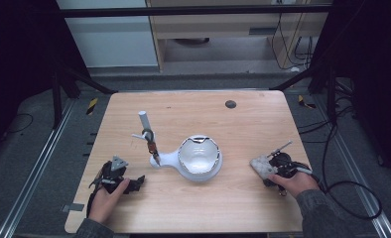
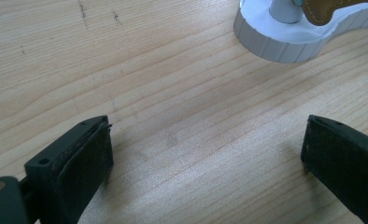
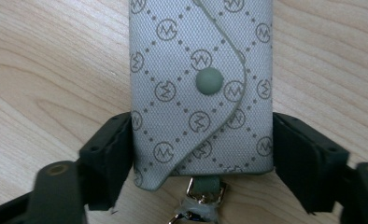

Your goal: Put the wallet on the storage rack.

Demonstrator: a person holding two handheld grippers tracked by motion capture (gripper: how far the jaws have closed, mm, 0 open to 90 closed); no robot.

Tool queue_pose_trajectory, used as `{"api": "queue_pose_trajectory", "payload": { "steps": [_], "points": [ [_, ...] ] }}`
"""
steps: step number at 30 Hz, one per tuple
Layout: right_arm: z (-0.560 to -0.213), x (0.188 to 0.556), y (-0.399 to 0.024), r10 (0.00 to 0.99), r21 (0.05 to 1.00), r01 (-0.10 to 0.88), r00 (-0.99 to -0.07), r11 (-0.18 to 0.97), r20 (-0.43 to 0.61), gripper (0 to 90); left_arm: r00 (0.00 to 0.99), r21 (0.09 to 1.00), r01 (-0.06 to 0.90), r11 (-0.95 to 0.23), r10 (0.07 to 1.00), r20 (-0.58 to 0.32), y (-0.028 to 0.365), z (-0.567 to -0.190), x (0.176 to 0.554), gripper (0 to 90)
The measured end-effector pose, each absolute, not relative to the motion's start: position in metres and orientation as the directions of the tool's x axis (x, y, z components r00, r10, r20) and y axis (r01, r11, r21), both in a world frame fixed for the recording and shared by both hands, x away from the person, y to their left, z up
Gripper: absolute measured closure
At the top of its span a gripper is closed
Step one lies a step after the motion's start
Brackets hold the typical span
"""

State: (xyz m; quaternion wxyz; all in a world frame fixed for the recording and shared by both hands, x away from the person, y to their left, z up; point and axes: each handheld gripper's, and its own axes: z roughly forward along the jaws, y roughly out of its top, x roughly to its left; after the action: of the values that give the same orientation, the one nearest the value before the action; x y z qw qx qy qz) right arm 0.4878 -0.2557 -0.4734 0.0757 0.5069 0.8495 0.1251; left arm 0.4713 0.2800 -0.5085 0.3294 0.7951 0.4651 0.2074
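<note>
A grey monogram key pouch [image 3: 201, 84] with a snap button lies flat on the wooden table near its right edge [image 1: 261, 165]. My right gripper [image 3: 201, 154] has its two black jaws pressed against the pouch's two long sides, and a metal clasp [image 3: 198, 196] sticks out of the pouch's near end. In the high view the right gripper [image 1: 266, 171] sits in a hand at the table's right. My left gripper [image 1: 136, 182] rests low at the front left, its jaws wide apart over bare wood [image 2: 205, 149] with nothing between them.
A white stand [image 1: 169, 159] with a round dish [image 1: 199, 156] and an upright post [image 1: 145, 121] stands mid-table. A brown leather item [image 1: 152, 147] hangs from the post, over the ribbed base [image 2: 285, 44]. A dark round spot [image 1: 230, 104] marks the far side.
</note>
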Motion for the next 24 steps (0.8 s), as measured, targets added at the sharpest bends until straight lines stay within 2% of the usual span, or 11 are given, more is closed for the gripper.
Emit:
{"api": "queue_pose_trajectory", "payload": {
  "steps": [11, 24],
  "points": [
    [-0.462, 0.485, -0.256, 0.859, 0.305, 0.814, -0.511, 0.495, -0.031, 31.8, 0.485, 0.715, 0.602, -0.354, 0.874, 0.025, 0.280, -0.508, 0.471, 1.4],
    [-0.407, 0.471, -0.226, 0.766, 0.345, 0.700, -0.634, 0.625, -0.103, 31.8, 0.486, 0.715, 0.601, -0.356, 0.874, 0.027, 0.280, -0.508, 0.471, 1.4]
  ]
}}
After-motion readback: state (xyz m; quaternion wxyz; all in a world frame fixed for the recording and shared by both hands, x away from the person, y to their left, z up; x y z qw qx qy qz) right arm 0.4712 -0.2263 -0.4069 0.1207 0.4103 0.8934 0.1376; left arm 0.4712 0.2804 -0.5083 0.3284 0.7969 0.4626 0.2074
